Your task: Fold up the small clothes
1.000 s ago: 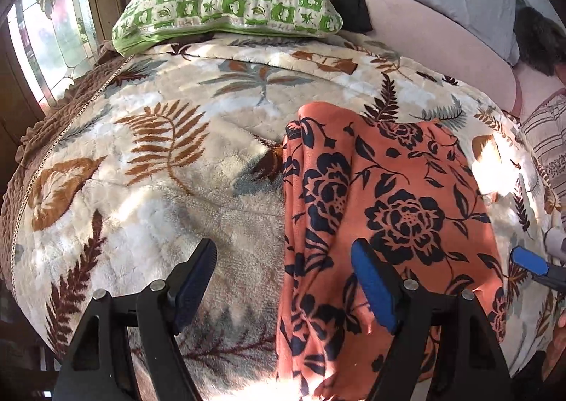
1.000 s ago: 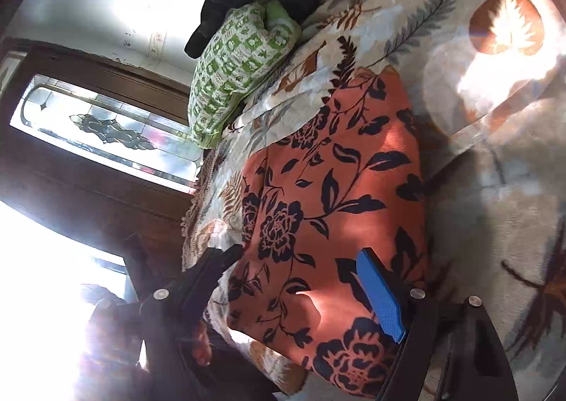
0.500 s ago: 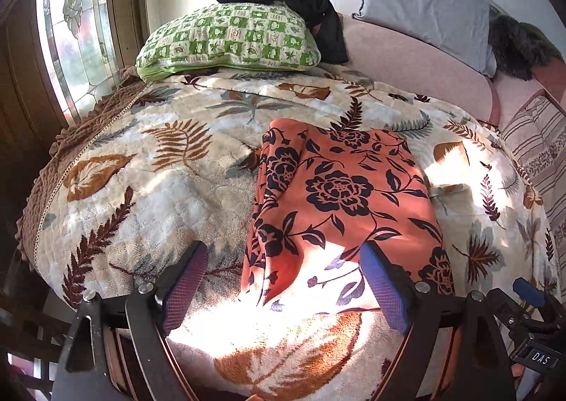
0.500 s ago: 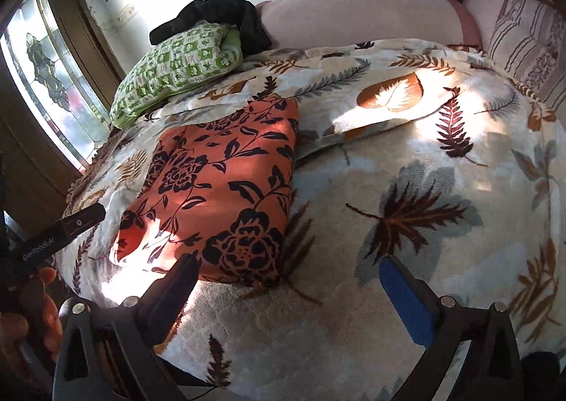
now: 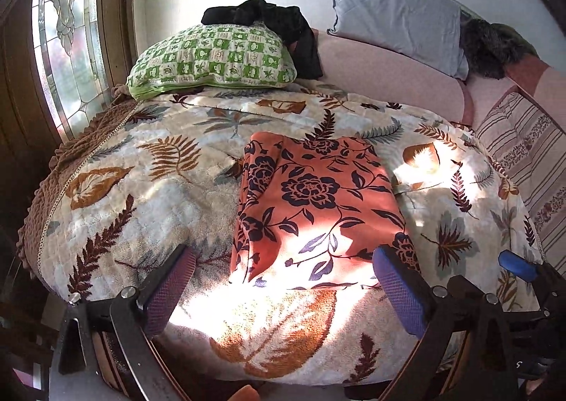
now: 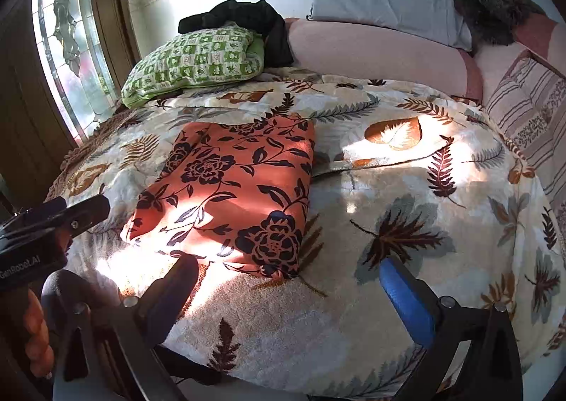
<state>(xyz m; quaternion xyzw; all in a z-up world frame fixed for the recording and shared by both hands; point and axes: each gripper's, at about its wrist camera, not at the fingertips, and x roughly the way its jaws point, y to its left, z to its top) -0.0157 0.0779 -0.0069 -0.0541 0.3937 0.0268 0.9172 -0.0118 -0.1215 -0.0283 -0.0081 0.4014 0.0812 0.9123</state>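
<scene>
The left gripper (image 5: 283, 289) is standing with its jaws spread wide; they have just been opening further, and nothing is lying between the blue pads (image 5: 399, 295). Both fingers are hovering over the near edge of the bed, clear of the fabric. The right gripper (image 6: 288, 298) is likewise standing fully apart, having just been opening, with no item between its fingers (image 6: 406, 298). In the left wrist view, one blue fingertip of the right gripper is showing at the right edge; in the right wrist view, the left gripper's black body is showing at the left edge, with the person's hand (image 6: 35, 333) wrapped around its handle.

The folded orange floral garment (image 5: 315, 203) is lying flat on the leaf-print blanket (image 5: 148, 196), just beyond both grippers and touching neither. Its right edge is lying straight and even; its left edge is bunching in loose pleats. Sunlight is falling across its near end.

Farther out, a green checked pillow (image 5: 212, 59) is resting at the head of the blanket, with a black garment (image 5: 279, 26) draped on and behind it. A grey cushion (image 5: 396, 15) is leaning against the wall above a pink backrest (image 5: 389, 79). A leaded glass window (image 5: 67, 44) is standing at the left.
</scene>
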